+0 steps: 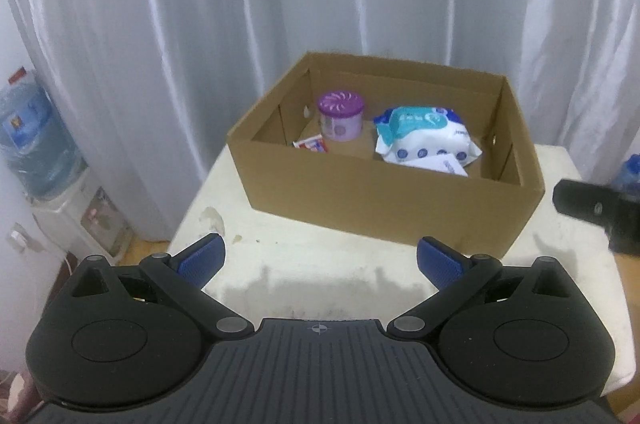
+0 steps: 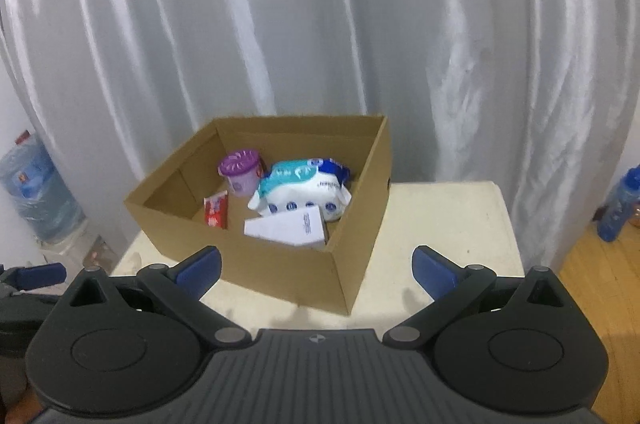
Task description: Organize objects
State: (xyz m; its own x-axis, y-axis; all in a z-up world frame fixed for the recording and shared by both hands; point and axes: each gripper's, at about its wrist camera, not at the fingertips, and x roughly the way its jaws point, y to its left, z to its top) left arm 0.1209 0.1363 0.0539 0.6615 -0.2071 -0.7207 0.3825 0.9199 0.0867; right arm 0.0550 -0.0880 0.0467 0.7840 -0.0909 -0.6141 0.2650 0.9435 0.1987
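Task looks finished: purple jar, wipes pack, red packet and white carton lie inside the cardboard box, both tongs, left and right, gaping empty

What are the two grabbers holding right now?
Nothing. The left gripper and the right gripper both have their jaws wide open and empty, above the table. Everything sits inside the cardboard box.

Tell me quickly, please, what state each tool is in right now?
Left tool: open, holding nothing, back from the cardboard box.
Right tool: open, holding nothing, also short of the box.
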